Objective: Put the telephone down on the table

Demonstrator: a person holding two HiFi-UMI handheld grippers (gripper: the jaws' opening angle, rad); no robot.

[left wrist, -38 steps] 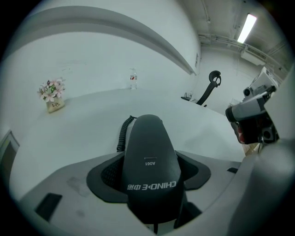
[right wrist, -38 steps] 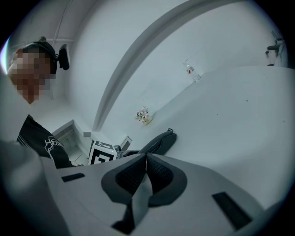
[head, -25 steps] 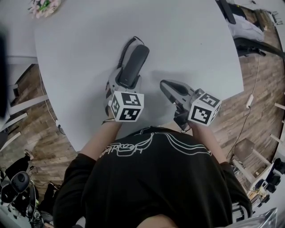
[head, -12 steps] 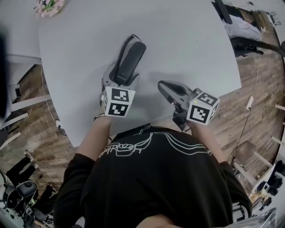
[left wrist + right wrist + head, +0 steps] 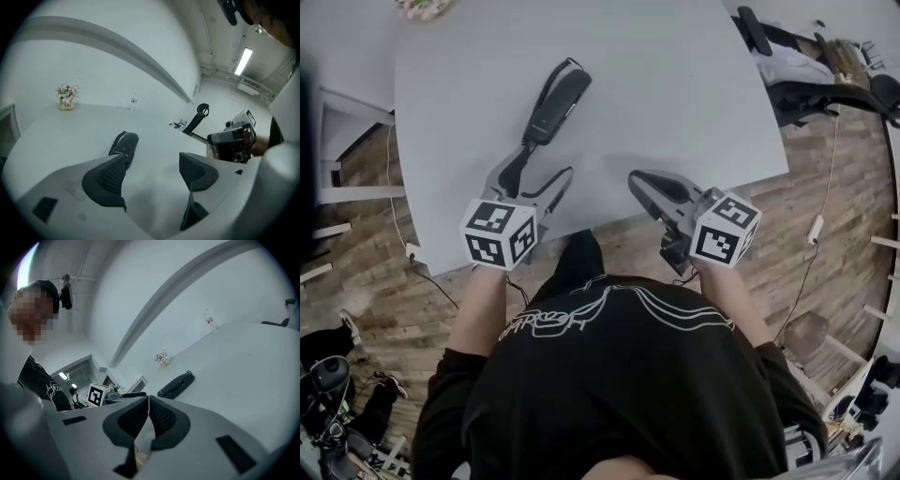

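Phone (image 5: 555,103) flat on table (image 5: 684,84), upper left, axis up-right, just above L gripper (image 5: 546,164): jaws wide, empty. R gripper (image 5: 639,178) jaws together.

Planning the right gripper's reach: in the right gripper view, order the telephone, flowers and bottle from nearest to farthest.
1. Telephone, lying just ahead, centre.
2. Flowers, beyond it, slightly left.
3. Bottle, upright, far off to the right.
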